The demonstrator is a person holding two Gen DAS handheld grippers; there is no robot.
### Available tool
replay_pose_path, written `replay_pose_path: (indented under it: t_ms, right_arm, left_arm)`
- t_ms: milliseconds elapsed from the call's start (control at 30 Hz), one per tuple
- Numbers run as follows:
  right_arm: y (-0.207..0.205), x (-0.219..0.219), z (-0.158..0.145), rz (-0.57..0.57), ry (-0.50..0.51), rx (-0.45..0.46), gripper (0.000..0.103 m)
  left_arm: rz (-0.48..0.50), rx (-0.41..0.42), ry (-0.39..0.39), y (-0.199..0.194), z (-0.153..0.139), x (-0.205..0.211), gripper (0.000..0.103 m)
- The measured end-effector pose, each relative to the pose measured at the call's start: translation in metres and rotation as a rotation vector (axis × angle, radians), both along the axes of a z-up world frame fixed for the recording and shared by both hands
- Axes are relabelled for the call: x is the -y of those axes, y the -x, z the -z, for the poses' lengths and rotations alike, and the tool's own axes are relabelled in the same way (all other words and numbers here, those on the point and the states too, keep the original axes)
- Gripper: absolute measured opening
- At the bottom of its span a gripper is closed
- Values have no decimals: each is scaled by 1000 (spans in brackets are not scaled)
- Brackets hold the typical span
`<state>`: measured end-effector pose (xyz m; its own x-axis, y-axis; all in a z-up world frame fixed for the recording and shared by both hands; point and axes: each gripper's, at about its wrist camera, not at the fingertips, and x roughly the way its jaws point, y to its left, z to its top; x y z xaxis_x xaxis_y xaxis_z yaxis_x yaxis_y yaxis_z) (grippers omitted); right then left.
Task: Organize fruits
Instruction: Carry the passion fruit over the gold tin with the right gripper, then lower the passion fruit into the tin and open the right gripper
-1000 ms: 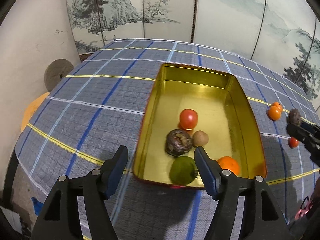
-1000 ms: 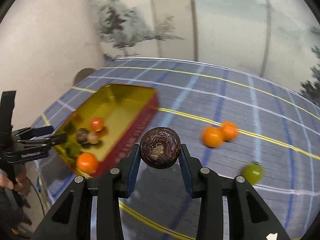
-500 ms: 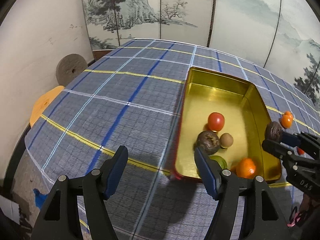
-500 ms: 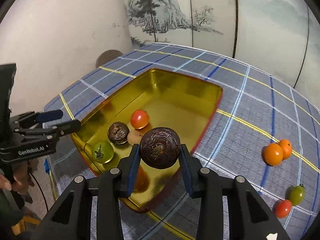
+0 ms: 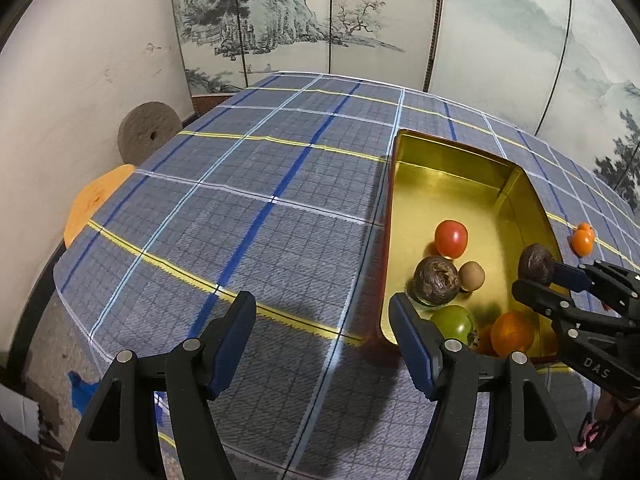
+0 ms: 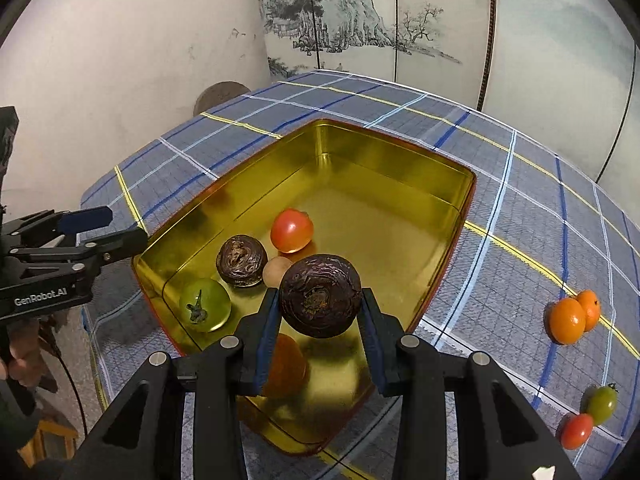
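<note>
Plaid tablecloth (image 5: pixel 248 208) (blue-grey, yellow-lined) carries a gold tin (image 6: pixel 400 168); painted screen (image 5: pixel 304 20) behind.

Painted landscape screen (image 5: pixel 360 20) behind plaid-clothed table (image 5: pixel 240 208), white wall (image 5: pixel 80 60) left.

Both wrist views share the gold tin (image 5: pixel 460 184)

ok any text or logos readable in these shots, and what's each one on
"GenRobot.AI": white lettering on the side of the left gripper body, in the right wrist view.
"DAS": white letters on the body of the right gripper, in the left wrist view; it may be part of a longer word cut off by the angle.
Nothing readable on the gold tin, the fruit or the painted folding screen.
</note>
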<state>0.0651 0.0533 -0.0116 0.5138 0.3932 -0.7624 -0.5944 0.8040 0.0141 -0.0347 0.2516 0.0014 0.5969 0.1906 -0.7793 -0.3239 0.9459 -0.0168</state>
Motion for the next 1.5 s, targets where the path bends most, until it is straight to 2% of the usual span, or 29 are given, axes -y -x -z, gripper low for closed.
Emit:
replay_pose_path:
  t_ms: [700, 1500]
  right_arm:
    - [4, -15, 9, -32, 55, 13, 36]
    - [9, -22, 14, -42, 25, -23, 37]
  left_arm:
    - [-3, -6, 17, 4, 6, -1, 70]
    - [-31, 3, 31, 20, 0, -10, 70]
